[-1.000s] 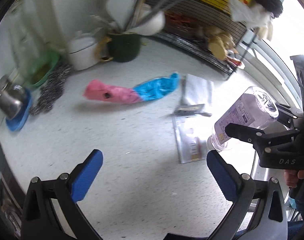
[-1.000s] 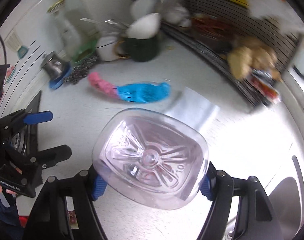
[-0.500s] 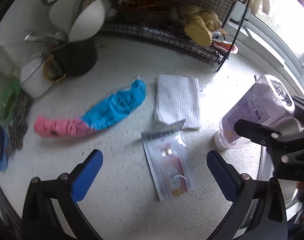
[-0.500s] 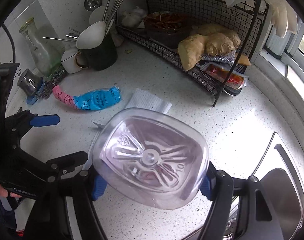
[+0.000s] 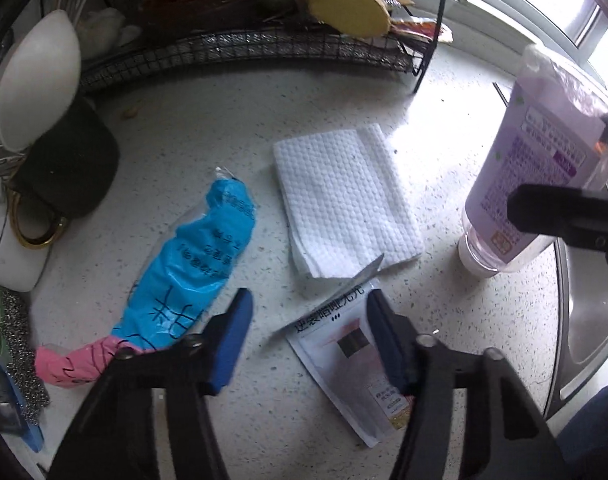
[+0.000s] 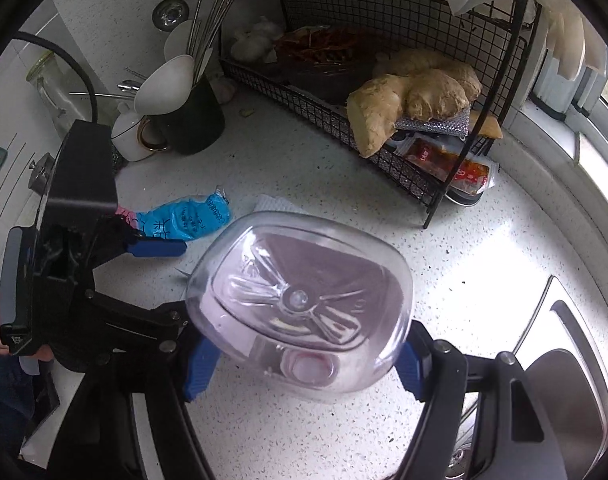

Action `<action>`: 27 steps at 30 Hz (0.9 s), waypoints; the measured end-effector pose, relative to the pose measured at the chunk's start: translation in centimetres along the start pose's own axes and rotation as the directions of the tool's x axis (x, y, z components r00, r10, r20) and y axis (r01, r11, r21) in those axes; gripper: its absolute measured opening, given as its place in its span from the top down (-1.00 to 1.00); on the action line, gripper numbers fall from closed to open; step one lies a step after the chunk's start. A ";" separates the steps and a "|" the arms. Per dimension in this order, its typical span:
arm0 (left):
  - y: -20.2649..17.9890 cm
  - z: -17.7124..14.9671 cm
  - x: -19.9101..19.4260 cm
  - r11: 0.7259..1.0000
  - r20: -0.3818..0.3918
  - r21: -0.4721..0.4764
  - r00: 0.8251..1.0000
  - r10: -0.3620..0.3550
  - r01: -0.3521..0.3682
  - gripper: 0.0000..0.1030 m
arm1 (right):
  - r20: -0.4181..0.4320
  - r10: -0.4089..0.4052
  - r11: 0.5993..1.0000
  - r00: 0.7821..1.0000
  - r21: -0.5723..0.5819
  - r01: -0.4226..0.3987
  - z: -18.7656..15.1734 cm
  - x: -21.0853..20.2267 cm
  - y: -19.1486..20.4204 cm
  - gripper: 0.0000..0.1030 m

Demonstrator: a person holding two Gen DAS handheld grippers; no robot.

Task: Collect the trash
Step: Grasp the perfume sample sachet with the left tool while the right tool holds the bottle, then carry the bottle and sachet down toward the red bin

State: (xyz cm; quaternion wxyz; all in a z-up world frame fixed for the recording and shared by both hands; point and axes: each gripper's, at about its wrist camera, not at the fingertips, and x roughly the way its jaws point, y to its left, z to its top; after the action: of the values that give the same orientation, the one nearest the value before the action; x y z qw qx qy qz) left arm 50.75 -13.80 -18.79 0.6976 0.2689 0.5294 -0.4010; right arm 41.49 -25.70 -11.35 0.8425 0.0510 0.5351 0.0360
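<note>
A white sachet [image 5: 344,364] with a torn, lifted top flap lies on the speckled counter [image 5: 223,112]. My left gripper [image 5: 308,332] points down over it. Its jaws are closing, and the flap is between the blue pads [image 5: 231,336] without being pinched. A blue and pink wrapper [image 5: 199,264] lies to the left, and a folded white paper towel [image 5: 344,200] lies just beyond the sachet. My right gripper [image 6: 299,360] is shut on a clear bottle [image 6: 299,280] with a purple label [image 5: 532,168], held cap down at the right.
A black wire rack [image 6: 384,152] holding ginger [image 6: 416,96] stands at the back. A dark utensil cup [image 5: 63,168] and a white mug [image 5: 7,256] sit at the left. The steel sink [image 5: 584,320] lies at the right edge. A metal scourer [image 5: 19,344] rests at far left.
My left gripper has dropped closer to the sachet and its jaws have narrowed from wide open. The right gripper still holds the bottle and has shifted only a little.
</note>
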 end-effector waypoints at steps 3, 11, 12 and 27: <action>-0.1 -0.5 0.5 1.000 -0.017 -0.003 1.000 -0.004 0.004 0.64 | 0.000 0.000 1.000 1.000 0.000 0.000 0.0 0.0 0.1 -0.39; 0.1 -2.9 -1.8 0.992 0.030 -0.129 0.999 -0.011 0.015 0.99 | -0.017 0.006 0.999 1.000 -0.032 -0.007 -0.4 0.3 1.6 -0.38; 0.2 -3.2 -2.4 0.989 0.039 -0.147 0.999 -0.009 0.015 0.99 | -0.018 0.006 0.999 1.000 -0.032 -0.006 -0.6 0.2 1.8 -0.38; -2.9 -9.1 -12.5 0.960 0.156 -0.276 0.983 0.100 -0.054 0.99 | 0.059 0.037 0.994 0.998 -0.100 -0.031 -4.1 -5.4 6.0 -0.38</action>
State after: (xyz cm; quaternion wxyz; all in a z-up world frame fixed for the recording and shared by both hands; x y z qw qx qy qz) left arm 42.12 -4.63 -9.40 0.7850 0.1568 0.5076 -0.3187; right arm 35.46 -20.17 -7.52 0.8591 0.0192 0.5058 0.0753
